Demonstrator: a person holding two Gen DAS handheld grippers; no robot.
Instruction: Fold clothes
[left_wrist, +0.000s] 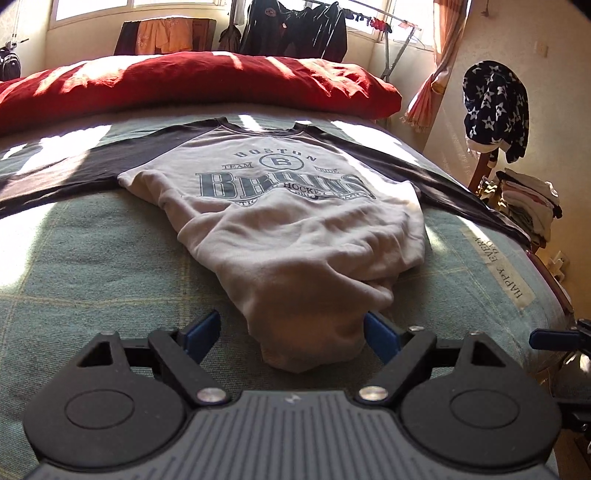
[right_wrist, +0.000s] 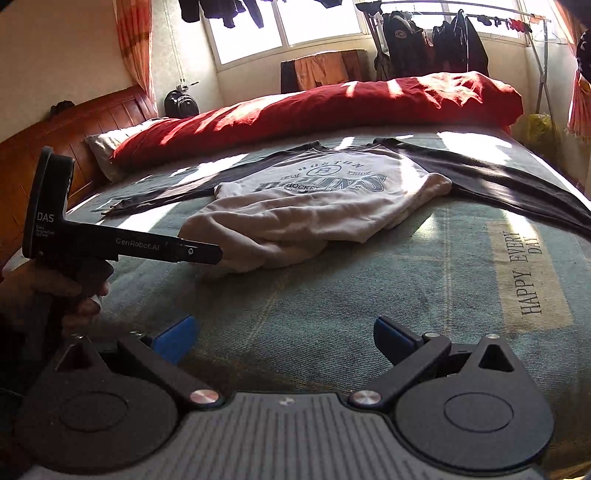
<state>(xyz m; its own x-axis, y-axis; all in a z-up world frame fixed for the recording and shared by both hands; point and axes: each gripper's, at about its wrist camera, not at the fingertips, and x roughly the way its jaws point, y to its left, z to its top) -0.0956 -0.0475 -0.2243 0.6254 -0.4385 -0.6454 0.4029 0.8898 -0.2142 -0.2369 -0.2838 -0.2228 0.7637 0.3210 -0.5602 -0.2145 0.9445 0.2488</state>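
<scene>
- We saw the shirt (left_wrist: 280, 206) lying print-up on the bed (left_wrist: 92, 258), sleeves spread, hem bunched toward us.
- Our left gripper (left_wrist: 291, 332) straddled that hem, jaws wide, likely ready to pinch.
- Our right gripper (right_wrist: 284, 339) waited beside the hem, jaws wide, empty.

My right gripper (right_wrist: 284, 341) hangs over the green plaid bedcover (right_wrist: 332, 314) with its blue pads spread wide and nothing between them. Ahead lies the raglan shirt (right_wrist: 317, 206), print up, its dark sleeves stretched out to both sides and its pale hem bunched toward me. My left gripper (right_wrist: 125, 245) reaches in from the left, gripped by a hand (right_wrist: 79, 295); its tip seems to touch the bunched hem, though its jaws are hidden. A red duvet (right_wrist: 314, 110) is heaped beyond the shirt.
</scene>
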